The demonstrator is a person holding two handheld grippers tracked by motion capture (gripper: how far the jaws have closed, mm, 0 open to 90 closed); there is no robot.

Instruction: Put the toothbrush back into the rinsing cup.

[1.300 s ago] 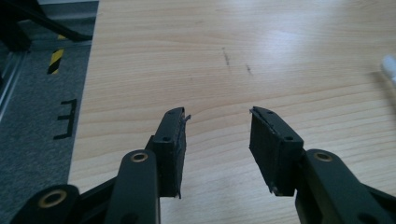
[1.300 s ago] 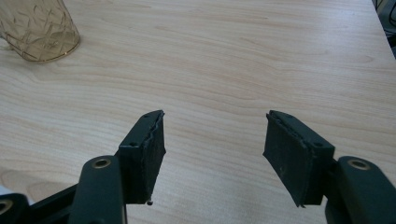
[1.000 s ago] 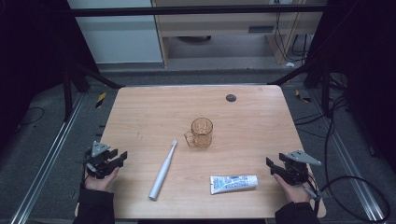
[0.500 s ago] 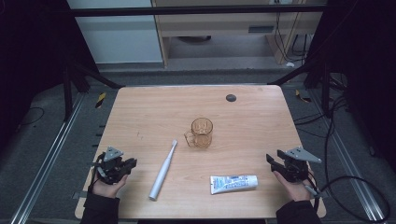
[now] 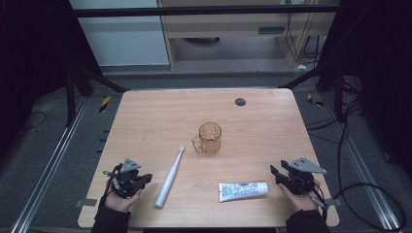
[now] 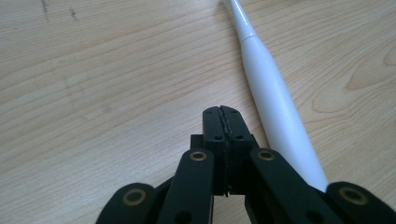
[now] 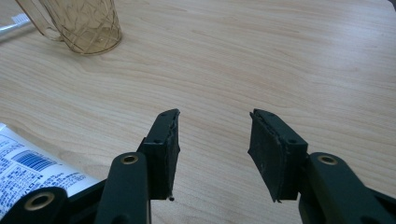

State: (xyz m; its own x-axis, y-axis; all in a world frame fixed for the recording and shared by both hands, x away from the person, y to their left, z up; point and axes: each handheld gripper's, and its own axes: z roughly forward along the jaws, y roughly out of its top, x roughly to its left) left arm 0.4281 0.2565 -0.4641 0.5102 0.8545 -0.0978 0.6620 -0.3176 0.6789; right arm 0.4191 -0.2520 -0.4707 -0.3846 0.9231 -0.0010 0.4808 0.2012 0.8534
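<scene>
A white electric toothbrush (image 5: 169,177) lies slantwise on the wooden table (image 5: 155,121), head pointing away from me. My left gripper (image 5: 145,178) rests just left of its handle. In the left gripper view its jaws (image 6: 221,112) have just been closing and now meet with nothing between them, the toothbrush (image 6: 271,88) lying beside them on the right. A toothpaste tube (image 5: 243,191) lies near the front edge. My right gripper (image 5: 275,174) sits to its right; its jaws (image 7: 212,140) have closed a little but stand open and empty, with the tube (image 7: 28,168) at lower left.
An amber glass mug (image 5: 210,138) stands upright mid-table, also in the right gripper view (image 7: 84,23). A small dark disc (image 5: 240,102) lies near the far edge. Metal frame rails and cables run along both sides of the table.
My left gripper has slid right, toward the toothbrush handle, and its jaws have closed from open to shut. The right hand has stayed put and its jaws have narrowed slightly.
</scene>
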